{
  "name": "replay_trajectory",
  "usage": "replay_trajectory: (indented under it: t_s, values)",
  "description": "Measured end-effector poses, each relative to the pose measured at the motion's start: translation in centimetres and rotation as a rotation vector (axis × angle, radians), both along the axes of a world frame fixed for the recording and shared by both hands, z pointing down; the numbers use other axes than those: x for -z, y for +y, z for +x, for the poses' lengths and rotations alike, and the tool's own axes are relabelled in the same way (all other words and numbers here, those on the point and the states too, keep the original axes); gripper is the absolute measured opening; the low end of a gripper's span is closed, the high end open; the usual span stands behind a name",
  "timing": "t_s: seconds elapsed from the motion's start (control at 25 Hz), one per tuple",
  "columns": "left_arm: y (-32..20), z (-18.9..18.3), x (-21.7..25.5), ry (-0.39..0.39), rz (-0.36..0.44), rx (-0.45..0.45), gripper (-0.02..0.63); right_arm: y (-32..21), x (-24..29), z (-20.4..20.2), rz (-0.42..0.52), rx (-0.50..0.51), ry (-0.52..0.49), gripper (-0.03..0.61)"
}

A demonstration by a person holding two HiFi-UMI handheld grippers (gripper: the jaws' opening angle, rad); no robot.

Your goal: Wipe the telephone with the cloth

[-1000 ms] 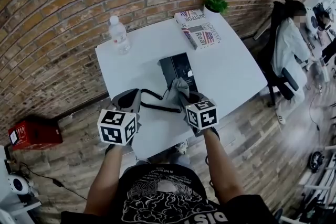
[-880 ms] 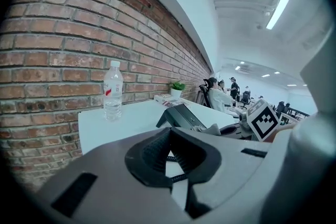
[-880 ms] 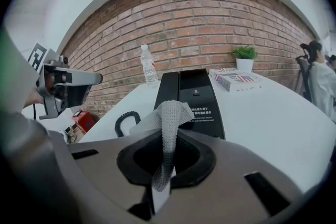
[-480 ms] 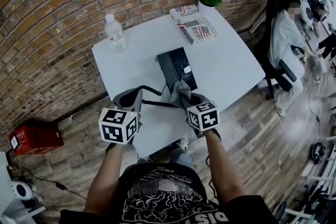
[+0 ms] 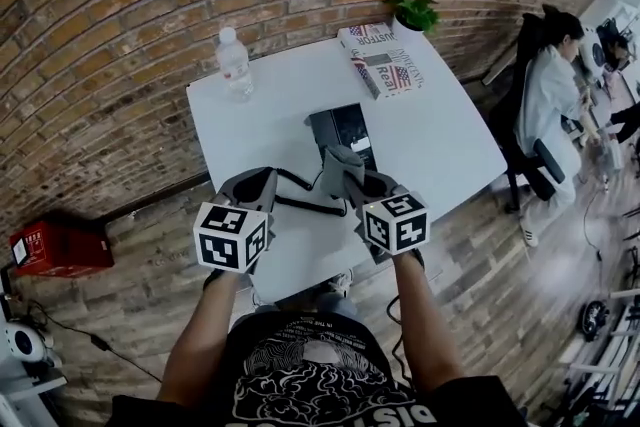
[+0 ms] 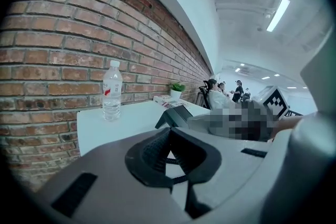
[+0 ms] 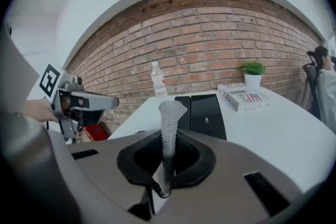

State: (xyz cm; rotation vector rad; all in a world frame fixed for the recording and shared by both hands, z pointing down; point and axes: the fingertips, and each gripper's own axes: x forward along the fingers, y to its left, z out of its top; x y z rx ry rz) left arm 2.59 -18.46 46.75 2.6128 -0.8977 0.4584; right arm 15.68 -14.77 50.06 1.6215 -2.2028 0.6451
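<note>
The black telephone (image 5: 343, 127) lies in the middle of the white table (image 5: 440, 140), its coiled cord (image 5: 305, 203) looping toward me. A grey cloth (image 5: 339, 165) stands up from my right gripper (image 5: 355, 181), which is shut on it just in front of the phone's near edge. In the right gripper view the cloth (image 7: 169, 120) rises as a narrow strip between the jaws of the right gripper (image 7: 165, 165), with the telephone (image 7: 205, 110) beyond. My left gripper (image 5: 254, 185) hovers left of the cord, jaws together and empty. The left gripper (image 6: 170, 162) looks toward the telephone (image 6: 173, 116).
A water bottle (image 5: 235, 65) stands at the table's far left. A flag-printed box (image 5: 383, 60) and a small potted plant (image 5: 414, 12) sit at the far right corner. A person (image 5: 555, 100) sits in a chair right of the table. A red box (image 5: 58, 248) lies on the floor.
The head view has shifted a little. Both grippers stay in about the same place in front of the telephone, and the cloth remains in the right one.
</note>
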Motion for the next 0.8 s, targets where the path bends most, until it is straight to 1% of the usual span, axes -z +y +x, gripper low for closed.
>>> replay_trajectory:
  t_s: [0.16, 0.36, 0.48, 0.56, 0.68, 0.8]
  values:
    - [-0.6, -0.7, 0.3, 0.001, 0.004, 0.053, 0.005, -2.8, 2.8, -0.9, 0.063, 0.055, -0.02, 0.011]
    - [-1.2, -2.0, 0.7, 0.003, 0.013, 0.125, 0.005, -7.1, 4.2, -2.0, 0.101, 0.113, 0.029, 0.011]
    - [-1.5, -2.8, 1.0, 0.001, 0.015, 0.169, 0.005, -9.8, 3.8, -2.9, 0.097, 0.163, 0.109, 0.011]
    - [-1.7, -3.6, 1.2, 0.0, 0.017, 0.208, 0.005, -11.3, 3.0, -3.5, 0.084, 0.206, 0.183, 0.011]
    - [-1.8, -4.5, 1.2, -0.003, 0.017, 0.244, 0.006, -12.6, 1.7, -3.4, 0.066, 0.241, 0.286, 0.011]
    - [-1.8, -5.5, 1.0, -0.002, 0.012, 0.278, 0.005, -13.0, 0.7, -3.1, 0.052, 0.263, 0.333, 0.011]
